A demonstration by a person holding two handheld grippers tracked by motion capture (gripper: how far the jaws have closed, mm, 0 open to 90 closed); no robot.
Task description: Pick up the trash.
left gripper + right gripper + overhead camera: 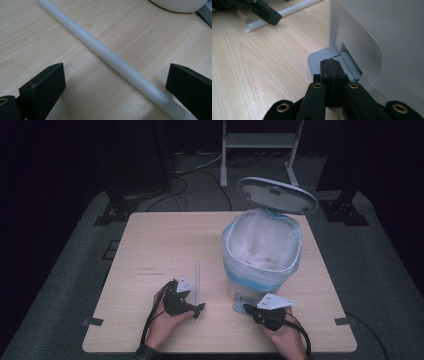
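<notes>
Nearest the camera, at the bottom of the high view, a person's two hands each hold a black gripper over a pale wooden table (150, 240). The left gripper (199, 309) has its jaws spread wide and empty, straddling the near end of a thin white tube (197, 282) that lies flat on the wood. In the left gripper view the tube (110, 56) runs diagonally between the two jaws, closer to the jaw on that view's right, with neither pad touching it. The tube's long axis runs straight away from the person, towards the far edge, so the jaws stand across it rather than along it. The right gripper (331, 72) is closed tight with nothing between its jaws, its tips resting on the grey foot pedal (322, 58) of a white pedal bin (260, 250), whose lid (276, 195) stands raised over a white liner bag. The bin sits to the right of the tube, near but apart. The left hand is plainly the nearer one to the tube; closing those jaws looks like the next move.
</notes>
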